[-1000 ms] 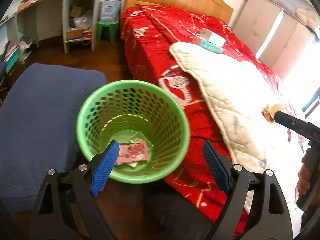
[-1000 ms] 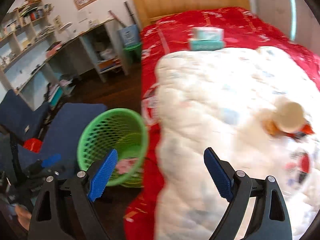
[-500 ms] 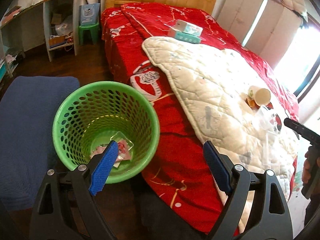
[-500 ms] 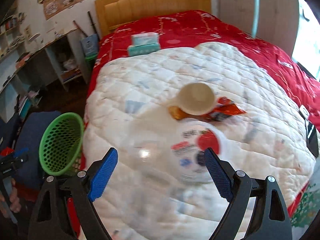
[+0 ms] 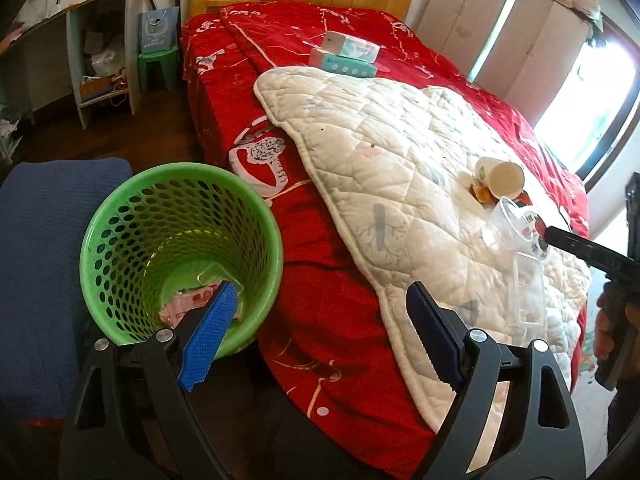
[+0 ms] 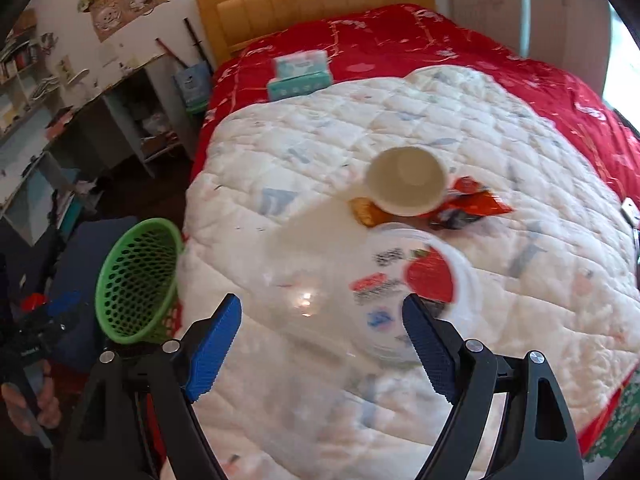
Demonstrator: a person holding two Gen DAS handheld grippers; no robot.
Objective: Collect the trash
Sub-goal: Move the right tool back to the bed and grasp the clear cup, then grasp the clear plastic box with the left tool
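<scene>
Lying beside clear cup (image 6: 384, 292): paper cup (image 6: 406, 180), wrapper (image 6: 468, 204).

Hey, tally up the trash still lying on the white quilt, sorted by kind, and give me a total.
Paper cup: 1
Clear plastic cup: 1
Clear plastic lid: 1
Snack wrapper: 1
Total: 4

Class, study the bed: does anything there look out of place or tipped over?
Yes. A paper cup lies tipped on its side on the white quilt, beside an orange snack wrapper and a clear plastic cup: litter on bedding, not in the green basket.
</scene>
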